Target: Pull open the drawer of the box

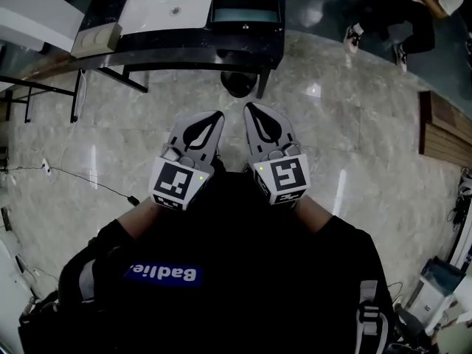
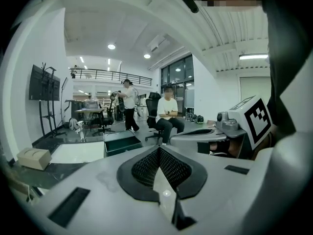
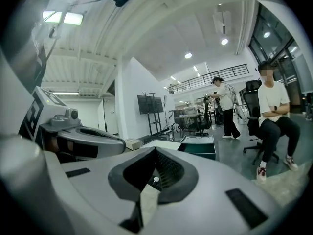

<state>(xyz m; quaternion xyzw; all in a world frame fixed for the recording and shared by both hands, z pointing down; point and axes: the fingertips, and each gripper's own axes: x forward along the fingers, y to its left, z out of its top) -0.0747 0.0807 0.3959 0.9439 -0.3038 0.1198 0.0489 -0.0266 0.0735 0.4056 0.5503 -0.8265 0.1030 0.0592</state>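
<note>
The box [image 1: 247,2] is a dark teal case on the black table [image 1: 184,46] at the top of the head view, and its top looks open. It also shows in the left gripper view as the box [image 2: 121,143] and in the right gripper view as the box [image 3: 200,146], well ahead of the jaws. My left gripper [image 1: 217,115] and right gripper [image 1: 249,108] are held side by side close to my body, over the floor and short of the table. Both are shut with nothing between the jaws. The left gripper [image 2: 159,150] and right gripper [image 3: 155,151] point toward the table.
A white mat [image 1: 166,6] and a tan box [image 1: 96,39] lie on the table left of the teal box. A black round object [image 1: 240,83] sits under the table edge. A cable [image 1: 88,179] runs across the floor at left. One person sits [image 2: 168,112] and another stands [image 2: 128,104] behind the table.
</note>
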